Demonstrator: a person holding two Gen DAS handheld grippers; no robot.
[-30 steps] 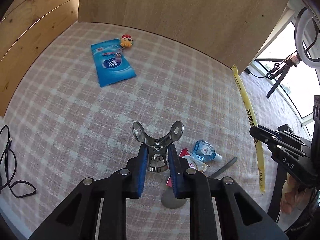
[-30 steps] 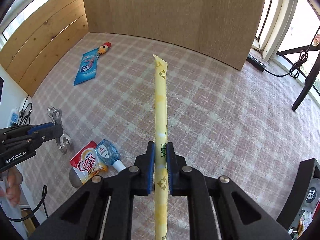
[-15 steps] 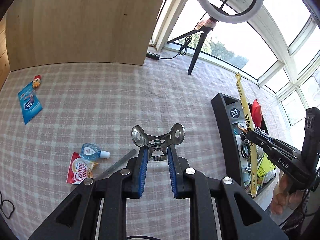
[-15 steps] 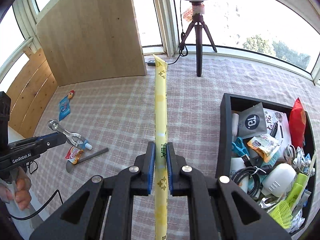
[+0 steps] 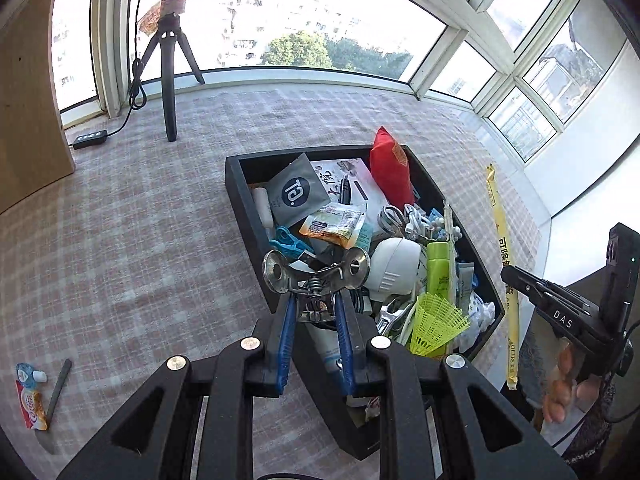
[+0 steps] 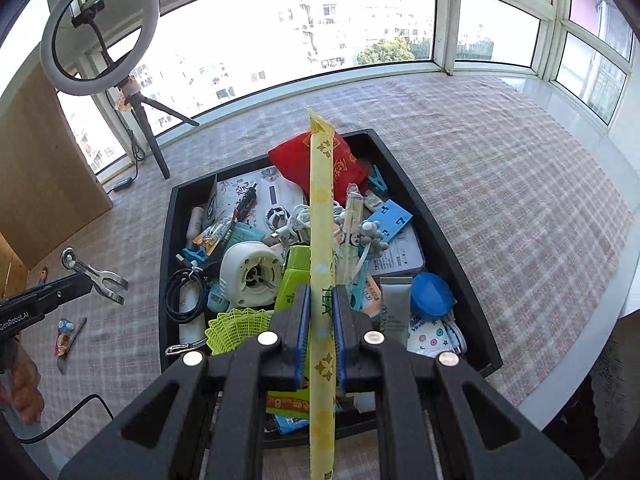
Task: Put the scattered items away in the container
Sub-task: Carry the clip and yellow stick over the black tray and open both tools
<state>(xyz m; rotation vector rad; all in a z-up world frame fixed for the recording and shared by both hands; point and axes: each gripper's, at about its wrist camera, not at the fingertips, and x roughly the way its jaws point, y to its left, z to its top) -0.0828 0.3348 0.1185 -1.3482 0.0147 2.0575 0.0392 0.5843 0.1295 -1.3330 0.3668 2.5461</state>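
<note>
My left gripper (image 5: 315, 305) is shut on a silver metal spring clamp (image 5: 316, 274), whose two round handles stick out past the blue pads. It hangs by the left wall of the black tray (image 5: 236, 192), which is crammed with several items. In the right wrist view the clamp (image 6: 94, 273) sits left of the tray (image 6: 166, 240). My right gripper (image 6: 322, 304) is shut on a long yellow tea sachet stick (image 6: 321, 200) that points lengthwise over the tray's middle. The left wrist view shows this stick (image 5: 500, 232) off the tray's right side, with the right gripper (image 5: 510, 276) shut on it.
A Coffee-mate sachet (image 5: 31, 404), a small blue bottle (image 5: 26, 372) and a grey nail file (image 5: 60, 380) lie on the checked cloth far left. A ring light on a tripod (image 6: 100, 28) stands at the back by a wooden panel (image 6: 36, 184). The table edge (image 6: 592, 364) curves close on the right.
Both grippers have swung right, from over the scattered items to the black tray, and risen a little. Each still holds its object, the clamp and the yellow stick.
</note>
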